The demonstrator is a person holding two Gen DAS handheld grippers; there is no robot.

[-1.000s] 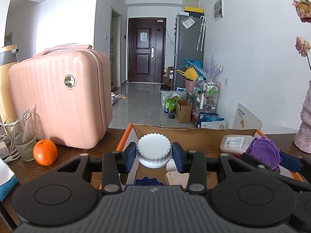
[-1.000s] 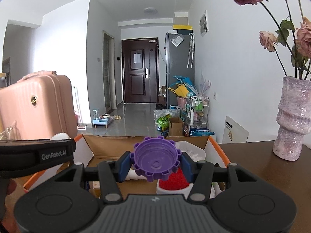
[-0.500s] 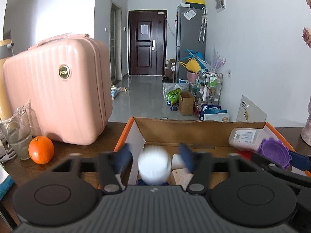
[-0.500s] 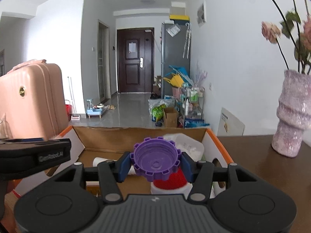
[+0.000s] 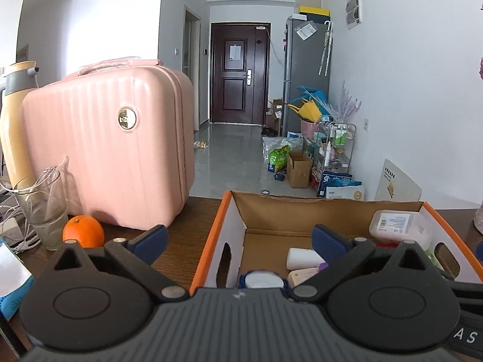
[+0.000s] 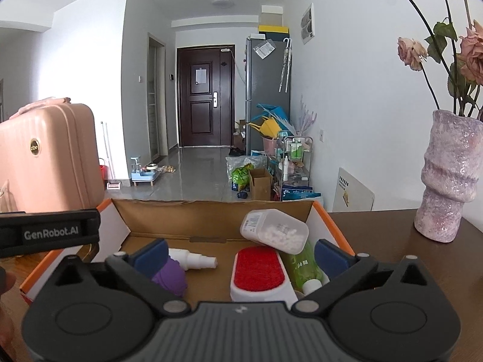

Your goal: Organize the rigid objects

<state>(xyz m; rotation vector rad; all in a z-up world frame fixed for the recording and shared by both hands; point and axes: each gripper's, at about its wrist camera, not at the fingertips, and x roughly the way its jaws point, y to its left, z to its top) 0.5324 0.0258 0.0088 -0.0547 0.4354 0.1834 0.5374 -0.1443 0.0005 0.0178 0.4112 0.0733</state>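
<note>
Both grippers, left gripper (image 5: 238, 236) and right gripper (image 6: 240, 252), are seen opening wide over the orange-rimmed cardboard box (image 6: 329, 223), nothing gripped; purple ridged cap (image 6: 170, 274) lies inside, near-left.

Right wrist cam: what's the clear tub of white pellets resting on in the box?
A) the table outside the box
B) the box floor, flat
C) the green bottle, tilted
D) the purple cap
C: the clear tub leans tilted on the green bottle inside the cardboard box.
</note>
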